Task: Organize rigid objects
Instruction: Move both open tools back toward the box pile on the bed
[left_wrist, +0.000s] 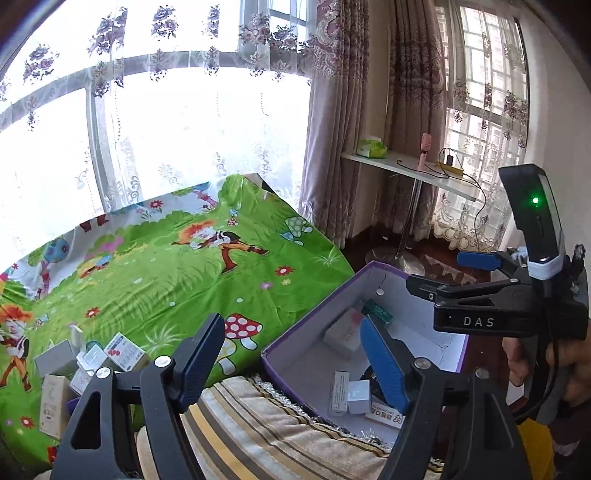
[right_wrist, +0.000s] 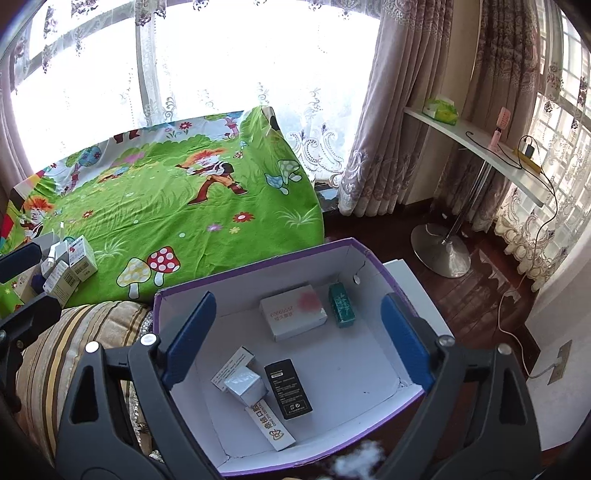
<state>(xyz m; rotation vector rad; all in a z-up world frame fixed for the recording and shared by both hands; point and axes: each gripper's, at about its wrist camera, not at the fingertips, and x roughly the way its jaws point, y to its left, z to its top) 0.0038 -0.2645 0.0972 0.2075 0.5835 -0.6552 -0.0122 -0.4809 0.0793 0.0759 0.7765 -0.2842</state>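
Both empty. Right gripper (right_wrist: 295, 339) hangs over the purple box (right_wrist: 373, 254), jaws spread wide, nothing between them. Left gripper (left_wrist: 291, 363) is wide too, nothing held.

In the box I see six items: white carton (right_wrist: 293, 312) and teal carton (right_wrist: 341, 304) at 12 o'clock, black carton (right_wrist: 288, 389) and a small pile at 6.

Remaining cartons (right_wrist: 68, 264) sit on the green sheet (right_wrist: 207, 221), 9 o'clock from the box.

Risks, my read:
- box sits half on the striped cushion (right_wrist: 74, 332); a push on its rim could tip it
- left pile is crowded; I may nudge neighbours off
- grippers near each other, could clash
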